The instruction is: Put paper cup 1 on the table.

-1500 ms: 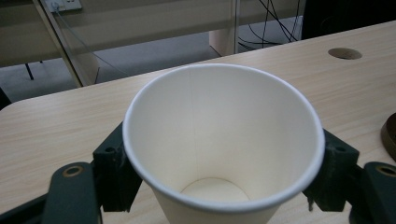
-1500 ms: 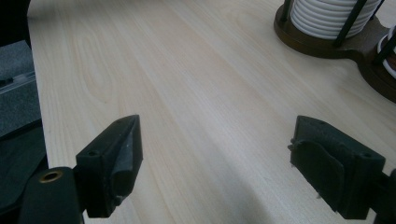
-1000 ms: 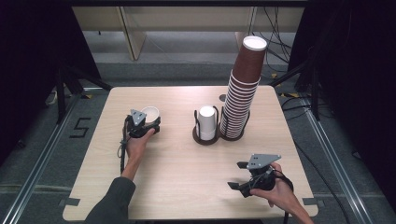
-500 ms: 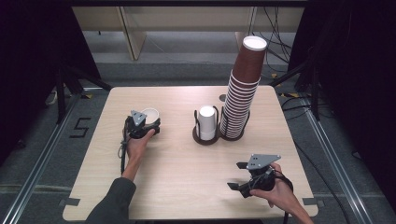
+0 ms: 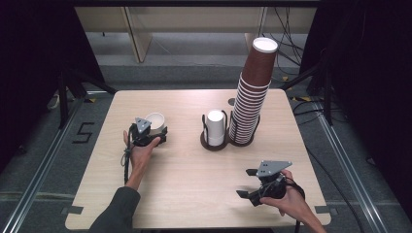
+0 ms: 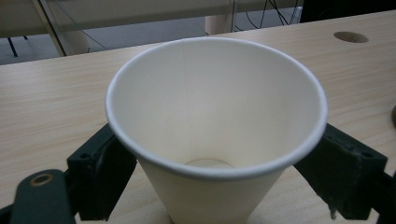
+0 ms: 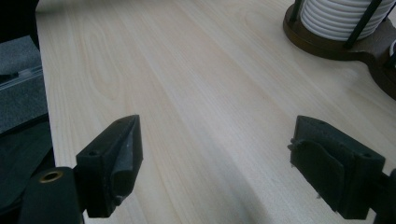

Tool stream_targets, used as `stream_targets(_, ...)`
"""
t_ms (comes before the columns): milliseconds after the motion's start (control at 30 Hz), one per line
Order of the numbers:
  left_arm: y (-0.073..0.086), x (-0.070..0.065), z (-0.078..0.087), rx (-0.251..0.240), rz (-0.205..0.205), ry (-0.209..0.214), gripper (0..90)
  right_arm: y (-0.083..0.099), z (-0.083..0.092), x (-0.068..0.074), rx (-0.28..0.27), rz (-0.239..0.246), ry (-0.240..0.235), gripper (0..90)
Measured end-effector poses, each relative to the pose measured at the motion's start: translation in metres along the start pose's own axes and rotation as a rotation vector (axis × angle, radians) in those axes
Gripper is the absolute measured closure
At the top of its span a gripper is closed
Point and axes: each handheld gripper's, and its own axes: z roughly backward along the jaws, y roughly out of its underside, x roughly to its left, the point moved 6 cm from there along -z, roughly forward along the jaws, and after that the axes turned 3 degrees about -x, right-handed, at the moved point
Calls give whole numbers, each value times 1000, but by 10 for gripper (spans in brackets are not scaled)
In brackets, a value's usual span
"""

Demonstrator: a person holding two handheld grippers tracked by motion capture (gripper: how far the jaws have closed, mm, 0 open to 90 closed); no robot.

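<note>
The left gripper (image 5: 154,134) sits at the white paper cup (image 5: 155,121), which stands upright on the wooden table (image 5: 194,184), well to the left of the dark cup holder (image 5: 228,141). Its jaws have just been opening with the cup between them; in the left gripper view the cup (image 6: 215,140) rests on the wood with a black jaw at either side of its wall, just under the rim, and whether the pads touch the paper cannot be told from there. That view also looks straight into the cup, down to its bare bottom, which the high view does not show.

The right gripper (image 5: 250,184) hovers low near the table's near edge, in front of and to the right of the cup holder, with its jaws (image 7: 215,172) wide apart and nothing between them. The right gripper view brings the holder's base and the ribbed rims of stacked cups (image 7: 341,18) close, at its upper right.

From the high view alone, the holder carries an upturned white cup (image 5: 215,127) in its left ring and a tall leaning stack of brown cups (image 5: 252,92) in its right ring. Bare wood stretches between the holder and both grippers, and the white paper cup stands well in from the left edge.
</note>
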Motion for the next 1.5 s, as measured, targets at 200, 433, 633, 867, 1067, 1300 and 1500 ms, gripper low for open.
stream_targets(200, 2, 0, 7, 8, 19, 6, 147, 0, 0, 1, 2, -7, 3, 178)
stream_targets(433, 2, -3, 23, 30, 38, 0, 147, 0, 0, 0, -1, -4, 7, 178)
stream_targets(633, 2, -7, 41, 38, 25, 16, 147, 0, 1, 1, 3, -8, 5, 178)
stream_targets(867, -2, -19, 63, 26, 24, 40, 147, 0, 1, 0, 2, -10, 9, 178)
stream_targets(1067, -8, -37, 87, -16, 3, 70, 148, 0, 1, 0, -3, -4, 14, 177)
stream_targets(1300, -2, -61, 110, -25, -6, 124, 148, 0, 3, -1, -4, -20, 28, 178)
stream_targets(1500, 6, -81, 125, -31, -14, 184, 148, 0, 3, -2, -3, -19, 25, 177)
